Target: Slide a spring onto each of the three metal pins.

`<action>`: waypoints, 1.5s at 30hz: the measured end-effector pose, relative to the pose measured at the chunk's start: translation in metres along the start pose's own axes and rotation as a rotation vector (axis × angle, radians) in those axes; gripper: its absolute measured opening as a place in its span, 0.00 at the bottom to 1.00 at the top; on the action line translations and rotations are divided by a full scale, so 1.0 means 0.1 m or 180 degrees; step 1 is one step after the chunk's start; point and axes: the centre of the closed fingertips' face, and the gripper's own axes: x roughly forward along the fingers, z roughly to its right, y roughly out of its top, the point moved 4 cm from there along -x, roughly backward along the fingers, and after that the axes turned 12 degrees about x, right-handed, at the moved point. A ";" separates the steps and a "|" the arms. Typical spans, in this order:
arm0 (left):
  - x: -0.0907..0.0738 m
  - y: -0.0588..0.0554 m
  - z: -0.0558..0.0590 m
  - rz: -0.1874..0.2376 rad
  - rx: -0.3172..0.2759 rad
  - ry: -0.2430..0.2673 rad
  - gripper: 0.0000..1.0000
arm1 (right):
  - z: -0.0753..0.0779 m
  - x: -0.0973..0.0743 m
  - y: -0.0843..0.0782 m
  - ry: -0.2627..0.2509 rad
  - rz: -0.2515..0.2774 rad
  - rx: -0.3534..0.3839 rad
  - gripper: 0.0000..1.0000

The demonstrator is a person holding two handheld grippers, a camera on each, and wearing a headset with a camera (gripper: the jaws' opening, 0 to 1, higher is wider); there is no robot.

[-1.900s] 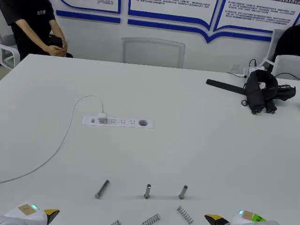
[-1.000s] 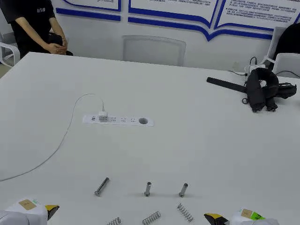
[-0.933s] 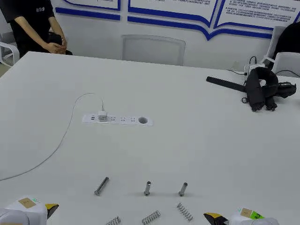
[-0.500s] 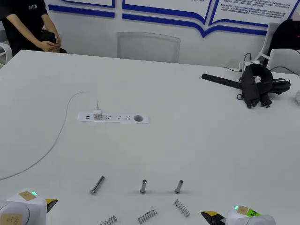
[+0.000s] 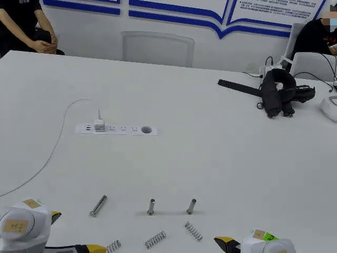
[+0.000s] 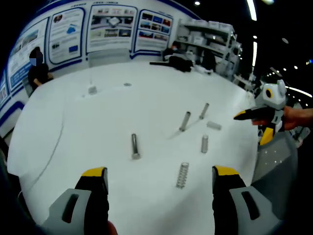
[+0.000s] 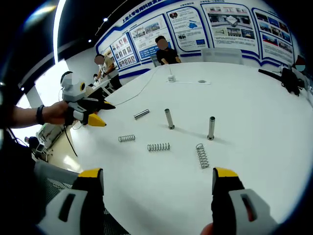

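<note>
Three metal pins sit on the white table [image 5: 210,158]: one lies flat [image 5: 98,205], two stand upright [image 5: 151,206] [image 5: 191,206]. Three loose springs [image 5: 113,245] [image 5: 155,240] [image 5: 192,231] lie in front of them. My left gripper [image 5: 75,232] is at the bottom left, open and holding nothing. In the left gripper view the nearest spring [image 6: 182,175] lies ahead of the left gripper [image 6: 159,174]. My right gripper [image 5: 231,245] is at the bottom right. The right gripper [image 7: 156,174] is open, with springs [image 7: 159,146] [image 7: 201,155] just ahead of it.
A white power strip [image 5: 116,129] with a plugged charger and a trailing cable [image 5: 50,153] lies mid-table. A black strapped device [image 5: 274,92] rests at the far right. A chair [image 5: 158,48] and a seated person [image 5: 21,26] are beyond the far edge.
The head camera has swung right and down, so the whole scene shifted left. My left gripper has come further into view, both yellow tips showing. Pins and springs lie as before.
</note>
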 end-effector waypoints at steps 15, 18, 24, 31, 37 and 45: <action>0.19 0.13 -0.16 -0.0037 0.0103 -0.0022 0.87 | 0.04 0.01 -0.03 -0.0008 -0.0024 0.0056 0.92; 0.23 0.15 -0.20 -0.0057 0.0113 -0.0023 0.86 | 0.03 0.01 -0.04 0.0004 -0.0031 0.0055 0.92; 0.34 0.20 -0.27 -0.0094 0.0170 -0.0036 0.84 | 0.05 0.01 -0.07 -0.0005 -0.0047 0.0061 0.93; 0.48 0.28 -0.35 -0.0120 0.0203 -0.0060 0.83 | 0.07 0.01 -0.03 -0.0018 -0.0004 0.0090 0.93; 0.58 0.30 -0.37 -0.0186 0.0213 -0.0083 0.81 | 0.07 0.02 -0.03 -0.0018 0.0006 0.0108 0.94; 0.75 0.26 -0.45 -0.0256 0.0133 -0.0084 0.77 | 0.08 0.02 -0.03 -0.0020 0.0012 0.0133 0.94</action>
